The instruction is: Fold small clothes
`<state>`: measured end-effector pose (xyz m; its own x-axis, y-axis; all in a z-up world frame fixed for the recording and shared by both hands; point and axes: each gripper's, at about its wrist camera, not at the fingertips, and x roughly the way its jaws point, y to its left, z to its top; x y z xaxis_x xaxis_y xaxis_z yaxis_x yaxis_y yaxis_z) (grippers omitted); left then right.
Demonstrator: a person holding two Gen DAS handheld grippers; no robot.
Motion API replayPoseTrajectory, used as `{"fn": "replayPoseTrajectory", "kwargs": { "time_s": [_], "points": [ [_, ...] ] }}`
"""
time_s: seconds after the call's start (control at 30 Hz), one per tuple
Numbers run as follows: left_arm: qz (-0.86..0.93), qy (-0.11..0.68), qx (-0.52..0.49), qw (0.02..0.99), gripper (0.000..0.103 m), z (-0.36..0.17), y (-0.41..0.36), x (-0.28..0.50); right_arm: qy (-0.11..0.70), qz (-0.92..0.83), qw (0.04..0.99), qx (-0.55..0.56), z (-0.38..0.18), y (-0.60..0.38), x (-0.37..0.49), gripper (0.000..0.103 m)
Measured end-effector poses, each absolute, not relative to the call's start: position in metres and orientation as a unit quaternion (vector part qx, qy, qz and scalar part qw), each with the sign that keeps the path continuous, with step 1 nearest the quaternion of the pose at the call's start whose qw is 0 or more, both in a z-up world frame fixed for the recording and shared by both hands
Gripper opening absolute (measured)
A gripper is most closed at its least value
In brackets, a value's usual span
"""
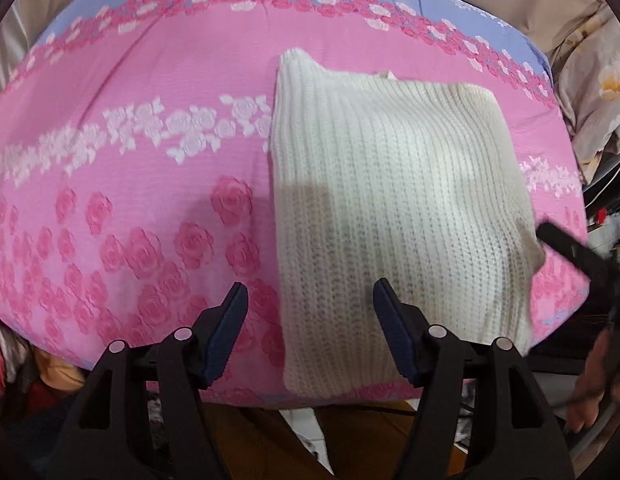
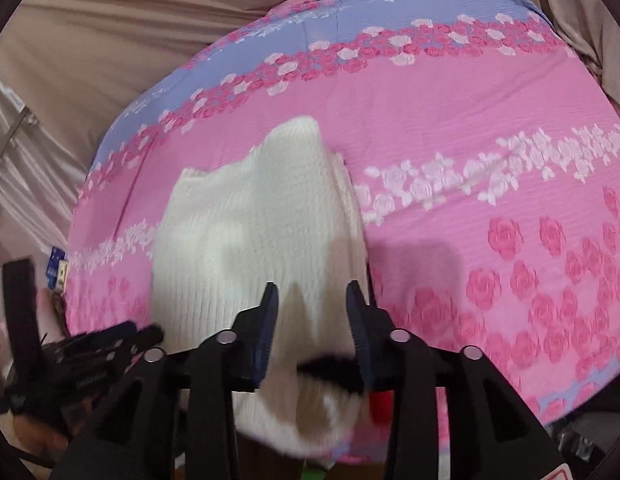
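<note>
While the right claw (image 2: 311, 296) stands part open over the near hem of the white knit garment (image 2: 250, 240), pads clear of the wool, any closing could snag only one layer and drag the fold askew. Beside it, the left claw (image 1: 310, 304) hangs apart and empty. Farther off, the pink floral bedspread (image 2: 469, 92) could bunch.
</note>
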<state>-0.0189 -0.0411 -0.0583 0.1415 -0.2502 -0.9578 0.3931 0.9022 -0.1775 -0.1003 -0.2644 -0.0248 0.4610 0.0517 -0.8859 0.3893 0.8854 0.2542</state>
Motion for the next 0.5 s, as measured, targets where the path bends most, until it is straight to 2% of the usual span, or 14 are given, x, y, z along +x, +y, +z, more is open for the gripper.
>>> {"fn": "replayPoseTrajectory", "kwargs": {
  "time_s": [0.1, 0.13, 0.17, 0.2, 0.23, 0.27, 0.33, 0.4, 0.5],
  "points": [
    [-0.233, 0.627, 0.043, 0.742, 0.068, -0.062, -0.036, -0.025, 0.538, -0.085, 0.805, 0.236, -0.036, -0.256, -0.122, 0.051],
    [-0.237, 0.631, 0.034, 0.738, 0.074, -0.065, -0.034, -0.026, 0.543, -0.080, 0.798, 0.247, -0.040, -0.255, -0.127, 0.052],
    [-0.236, 0.635, 0.027, 0.735, 0.075, -0.069, -0.032, -0.027, 0.547, -0.074, 0.794, 0.257, -0.046, -0.252, -0.131, 0.052],
    [-0.231, 0.648, 0.018, 0.725, 0.075, -0.079, -0.030, -0.026, 0.553, -0.072, 0.789, 0.258, -0.055, -0.250, -0.130, 0.048],
    [-0.227, 0.656, 0.014, 0.719, 0.076, -0.084, -0.030, -0.027, 0.558, -0.076, 0.788, 0.249, -0.058, -0.246, -0.129, 0.014],
    [-0.222, 0.663, 0.011, 0.715, 0.076, -0.087, -0.030, -0.026, 0.561, -0.076, 0.788, 0.244, -0.058, -0.243, -0.125, 0.010],
    [-0.222, 0.656, 0.019, 0.721, 0.075, -0.081, -0.033, -0.027, 0.508, -0.050, 0.823, 0.249, -0.021, -0.239, -0.133, 0.008],
    [-0.228, 0.635, 0.045, 0.737, 0.075, -0.071, -0.040, -0.031, 0.494, -0.054, 0.842, 0.211, 0.000, -0.235, -0.139, 0.008],
    [-0.230, 0.629, 0.070, 0.740, 0.075, -0.074, -0.048, -0.034, 0.548, -0.077, 0.809, 0.199, -0.042, -0.247, -0.146, 0.008]
  ]
}}
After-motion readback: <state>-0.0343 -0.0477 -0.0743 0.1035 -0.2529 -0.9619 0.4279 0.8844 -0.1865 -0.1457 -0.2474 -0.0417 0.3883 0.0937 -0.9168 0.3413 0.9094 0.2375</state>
